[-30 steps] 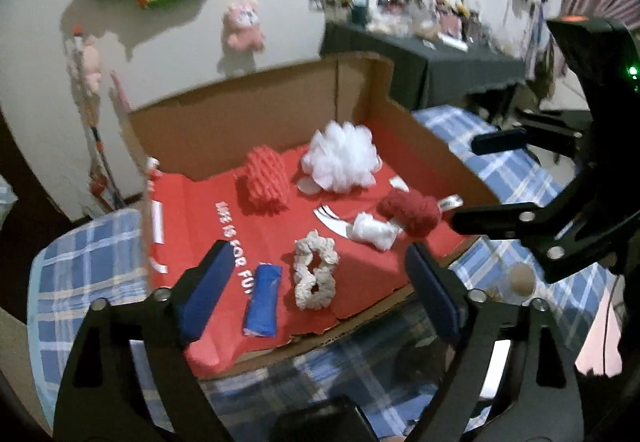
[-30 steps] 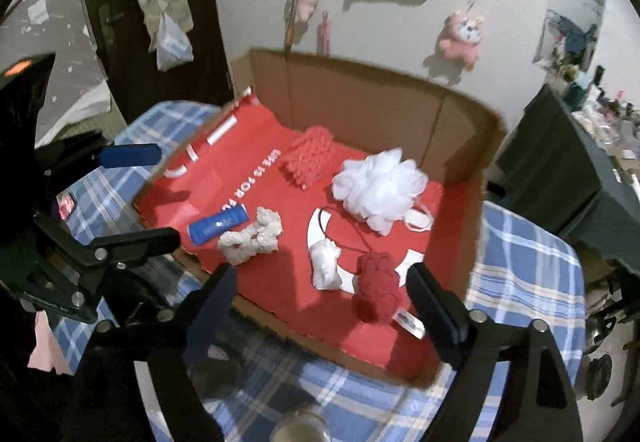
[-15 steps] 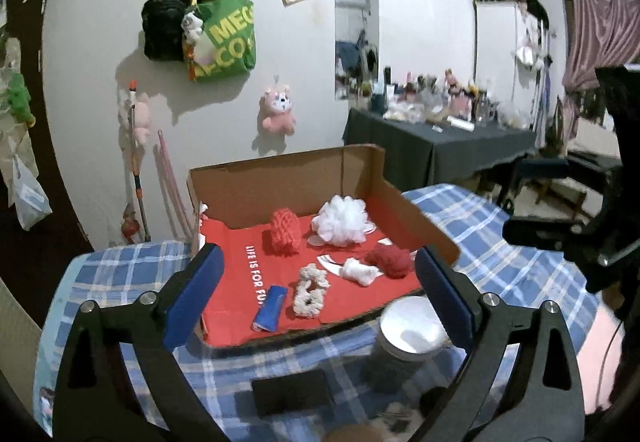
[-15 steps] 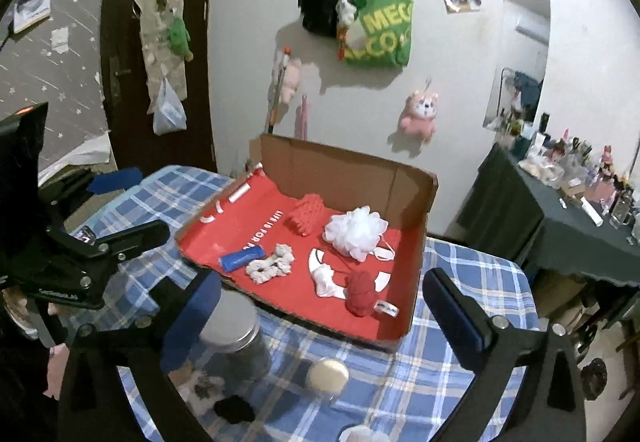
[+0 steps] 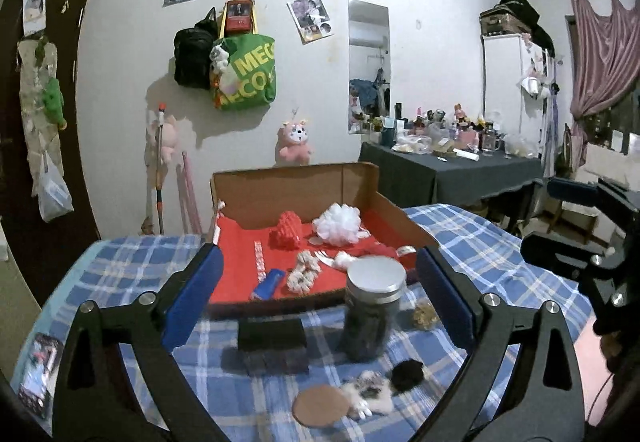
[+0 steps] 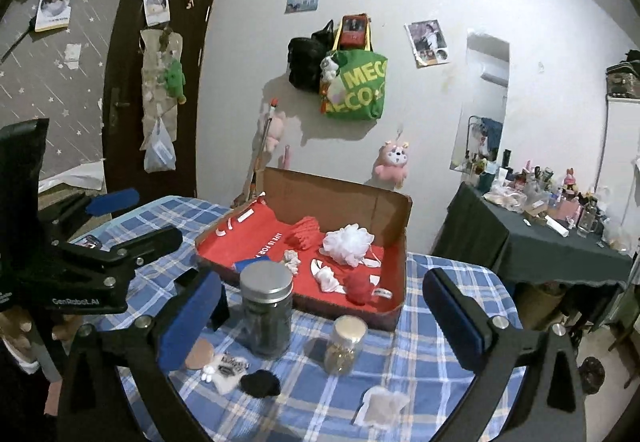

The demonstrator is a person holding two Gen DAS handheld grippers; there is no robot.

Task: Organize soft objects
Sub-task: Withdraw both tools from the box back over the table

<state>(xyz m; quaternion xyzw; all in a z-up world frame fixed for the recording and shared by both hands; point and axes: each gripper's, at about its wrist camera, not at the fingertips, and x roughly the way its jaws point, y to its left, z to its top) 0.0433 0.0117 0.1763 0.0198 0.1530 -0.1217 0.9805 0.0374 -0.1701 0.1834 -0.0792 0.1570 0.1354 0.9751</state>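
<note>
An open cardboard box [image 5: 296,194] [image 6: 394,214] with a red lining stands on the blue plaid table. In it lie a white puff [image 5: 337,224] [image 6: 348,244], a red knitted piece [image 5: 286,231] [image 6: 304,238], a red pom [image 6: 357,286], a white braided scrunchie [image 5: 302,274], a small white soft piece [image 6: 328,278] and a blue strip [image 5: 269,284]. My left gripper [image 5: 318,298] is open and empty, well back from the box. My right gripper [image 6: 320,318] is open and empty too, also back from the box.
On the table in front of the box stand a dark jar with a metal lid [image 5: 372,314] [image 6: 266,312], a small glass jar [image 6: 345,344], a black block [image 5: 272,334], a brown disc [image 5: 320,406], a black scrunchie [image 6: 260,382] and small fluffy items [image 5: 368,394]. A phone [image 5: 38,370] lies at the left edge.
Both grippers have pulled up and back from over the box. The box now looks small and far, and the jars and small items in front of it have come into view.
</note>
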